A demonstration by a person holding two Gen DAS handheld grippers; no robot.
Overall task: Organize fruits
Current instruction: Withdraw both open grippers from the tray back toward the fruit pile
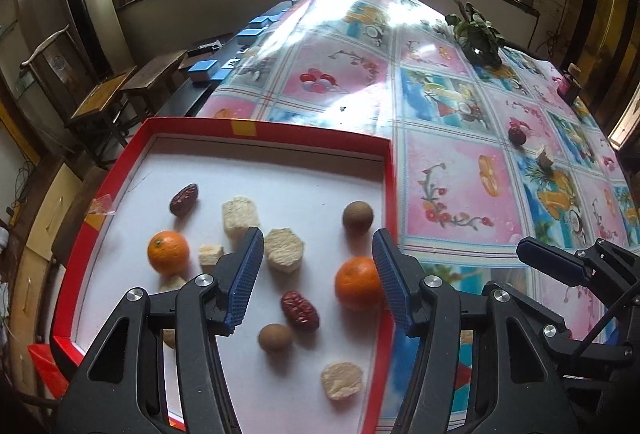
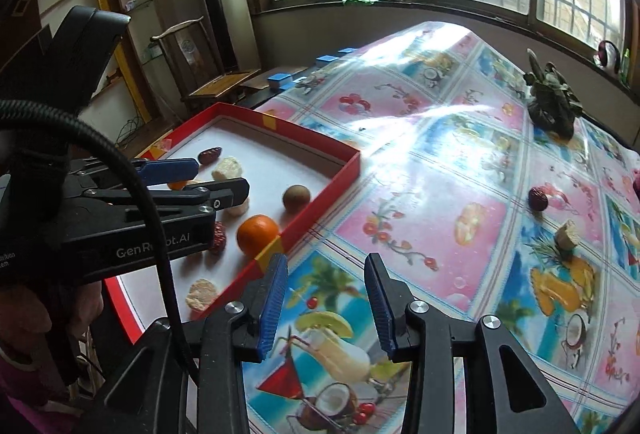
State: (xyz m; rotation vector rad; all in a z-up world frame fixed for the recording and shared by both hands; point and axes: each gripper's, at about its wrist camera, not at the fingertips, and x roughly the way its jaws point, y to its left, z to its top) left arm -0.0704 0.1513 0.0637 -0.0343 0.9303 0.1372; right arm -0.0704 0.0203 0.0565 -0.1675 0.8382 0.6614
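A red-rimmed tray (image 1: 390, 174) with a white floor holds two oranges (image 1: 357, 288) (image 1: 168, 252), two red dates (image 1: 300, 311), two brown longans (image 1: 357, 218) and several pale fruit chunks (image 1: 284, 249). My left gripper (image 1: 318, 276) is open and empty above the tray, its right finger beside the near orange. On the tablecloth to the right lie a dark red fruit (image 2: 538, 198) and a pale chunk (image 2: 566, 236). My right gripper (image 2: 326, 308) is open and empty over the cloth, just right of the tray (image 2: 344, 170).
A flowery plastic cloth (image 2: 420, 194) covers the table. A dark plant ornament (image 2: 552, 102) stands at the far right. Blue boxes (image 1: 204, 68) sit on a dark bench beyond the tray. Wooden chairs (image 1: 104, 102) stand at the left.
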